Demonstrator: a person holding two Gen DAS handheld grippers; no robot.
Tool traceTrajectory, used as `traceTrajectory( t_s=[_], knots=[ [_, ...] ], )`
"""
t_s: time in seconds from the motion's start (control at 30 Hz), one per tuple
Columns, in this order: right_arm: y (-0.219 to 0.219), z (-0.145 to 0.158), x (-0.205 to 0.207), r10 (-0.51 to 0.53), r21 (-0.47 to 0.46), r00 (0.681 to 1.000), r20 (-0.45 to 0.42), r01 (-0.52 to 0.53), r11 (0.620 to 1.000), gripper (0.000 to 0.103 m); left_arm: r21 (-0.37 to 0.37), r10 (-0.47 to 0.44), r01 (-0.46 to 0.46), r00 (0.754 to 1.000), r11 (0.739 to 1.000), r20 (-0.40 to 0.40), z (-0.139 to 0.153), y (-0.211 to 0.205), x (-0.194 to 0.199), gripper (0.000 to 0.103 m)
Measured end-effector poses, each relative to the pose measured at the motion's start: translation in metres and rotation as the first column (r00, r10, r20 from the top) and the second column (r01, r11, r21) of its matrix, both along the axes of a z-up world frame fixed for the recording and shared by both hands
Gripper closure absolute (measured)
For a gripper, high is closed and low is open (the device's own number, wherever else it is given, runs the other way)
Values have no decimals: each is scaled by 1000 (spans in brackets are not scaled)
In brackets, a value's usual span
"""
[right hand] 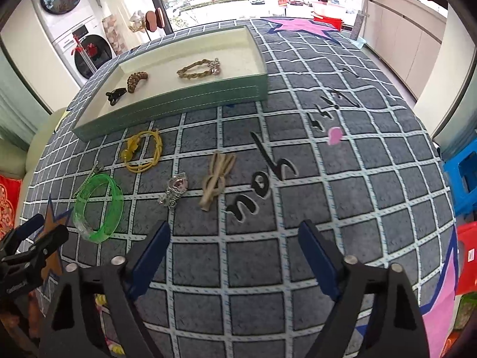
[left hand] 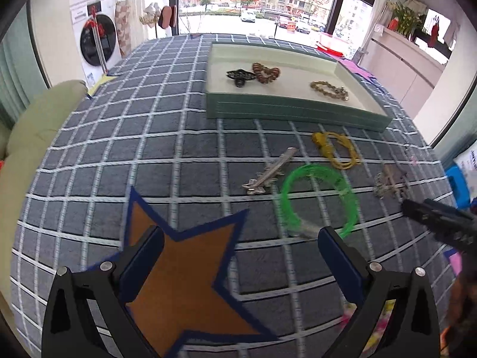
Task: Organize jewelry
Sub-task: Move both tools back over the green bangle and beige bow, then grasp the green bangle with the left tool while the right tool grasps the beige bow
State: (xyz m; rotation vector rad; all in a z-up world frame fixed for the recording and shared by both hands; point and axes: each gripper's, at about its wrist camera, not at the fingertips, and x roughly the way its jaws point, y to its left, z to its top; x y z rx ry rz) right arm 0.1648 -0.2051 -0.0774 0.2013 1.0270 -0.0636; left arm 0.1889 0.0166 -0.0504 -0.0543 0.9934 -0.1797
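Observation:
A green tray (left hand: 286, 110) (right hand: 184, 101) with a cream lining holds a black hair claw (left hand: 240, 76) (right hand: 114, 95), a brown braided bracelet (left hand: 266, 73) (right hand: 136, 80) and a gold chain bracelet (left hand: 328, 89) (right hand: 196, 68). On the checked rug lie a green bangle (left hand: 347, 203) (right hand: 117, 203), a yellow cord bracelet (left hand: 337, 149) (right hand: 143, 150), a silver hair clip (left hand: 269, 173), a silver watch (left hand: 389, 183) (right hand: 176, 191) and a beige knotted tie (right hand: 216, 179). My left gripper (left hand: 238, 256) is open and empty above the rug, near the bangle. My right gripper (right hand: 234, 250) is open and empty.
The rug has an orange star patch (left hand: 184, 280), a pink star (right hand: 301, 26) and black lettering (right hand: 259, 185). A washing machine (left hand: 95, 38) stands at the back left. A blue stool (right hand: 465, 173) and a red stool (right hand: 468, 262) stand to the right. A cushion (left hand: 35, 137) lies left.

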Motion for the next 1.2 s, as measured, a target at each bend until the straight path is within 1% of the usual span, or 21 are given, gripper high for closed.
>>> traceTrajectory(
  t_s=[0.1,0.17,0.23,0.3,0.33,0.4,0.47,0.5,0.53,0.57,0.6,0.63,0.67,0.7,0.73,0.8,1.0,1.2],
  knots=[
    [6,-3,6,-2,-5,1000,-3,2,1000,24,-8,7,-7,1000,1000,-9,0,-10,2,0],
    [9,-3,10,-4,-22,1000,6,4,1000,27,11,10,-10,1000,1000,-1,0,-19,3,0],
    [12,-3,13,-4,-40,1000,11,5,999,32,30,11,-10,1000,999,-10,-2,-27,5,5],
    [16,-3,17,-1,-78,1000,12,2,997,39,28,20,-19,1000,999,-14,-3,-31,6,5],
    [17,-3,18,2,-92,1000,12,-1,996,40,33,25,-25,1000,999,-16,-4,-33,6,11],
    [20,-4,21,15,-125,1000,9,-13,992,44,43,27,-26,999,999,-22,-5,-37,7,20],
    [23,-4,22,29,-142,1000,10,-27,989,52,44,31,-29,999,999,-32,-7,-40,8,24],
    [23,-3,22,35,-140,999,10,-33,990,57,46,30,-29,999,999,-36,-8,-42,9,29],
    [24,-3,22,38,-140,999,10,-36,989,60,56,29,-27,999,998,-34,-8,-44,9,31],
    [24,-3,22,41,-141,999,10,-40,989,65,63,24,-22,999,998,-33,-8,-46,9,34],
    [24,-2,22,45,-139,999,9,-43,989,72,64,14,-12,999,998,-31,-7,-47,9,44],
    [24,-2,23,48,-136,999,8,-47,990,76,71,3,-1,1000,997,-30,-7,-49,8,58],
    [25,-2,23,53,-133,999,8,-51,990,86,76,-6,9,1000,997,-30,-6,-50,8,63],
    [25,-2,23,58,-131,998,8,-56,990,94,77,-14,17,999,997,-30,-6,-51,8,71],
    [25,-1,23,61,-131,998,8,-59,990,94,65,-27,29,999,997,-33,-5,-50,8,78],
    [24,-1,21,63,-123,998,13,-61,991,94,42,-47,49,998,998,-34,-4,-49,7,78],
    [13,3,14,50,-53,998,39,-48,997,94,19,-100,99,995,995,29,8,-44,-4,78],
    [2,15,5,59,8,996,71,-60,998,94,-7,-93,94,995,996,42,18,-34,-4,78]
  ],
)
